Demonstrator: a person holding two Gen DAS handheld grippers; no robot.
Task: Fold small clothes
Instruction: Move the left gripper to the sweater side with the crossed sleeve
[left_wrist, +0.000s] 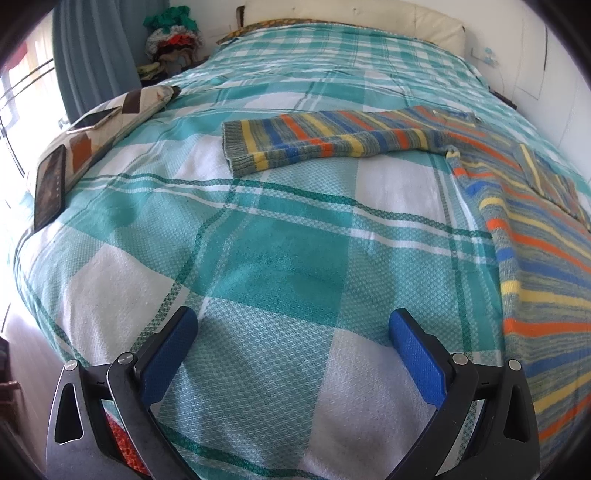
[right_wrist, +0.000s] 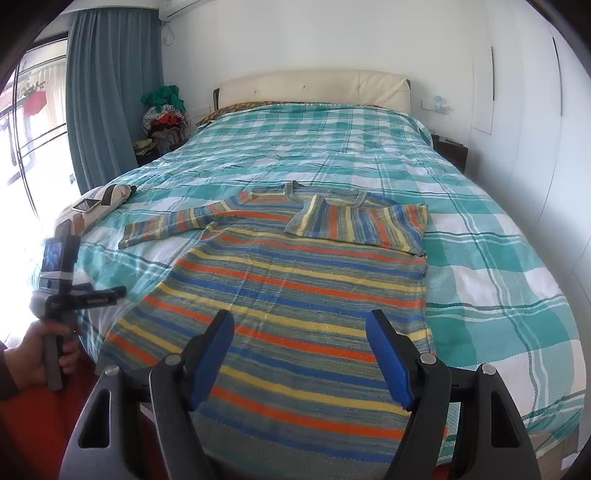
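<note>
A striped knit sweater (right_wrist: 295, 288) in blue, orange, yellow and grey lies flat on the bed, hem toward me. Its right sleeve (right_wrist: 358, 225) is folded across the chest; its left sleeve (right_wrist: 177, 225) stretches out to the left. In the left wrist view the outstretched sleeve (left_wrist: 325, 142) lies ahead and the body (left_wrist: 546, 266) is at the right. My left gripper (left_wrist: 291, 321) is open and empty above bare bedspread, left of the sweater. My right gripper (right_wrist: 301, 321) is open and empty over the sweater's hem. The left gripper also shows in the right wrist view (right_wrist: 118, 291), held by a hand.
The bed has a teal and white checked bedspread (right_wrist: 480, 206) and a cream headboard (right_wrist: 314, 86). A patterned pillow (left_wrist: 122, 118) at the left edge carries two phones (left_wrist: 94, 120) (left_wrist: 50, 184). A pile of clothes (right_wrist: 166, 114) and a blue curtain (right_wrist: 110, 92) stand at the far left.
</note>
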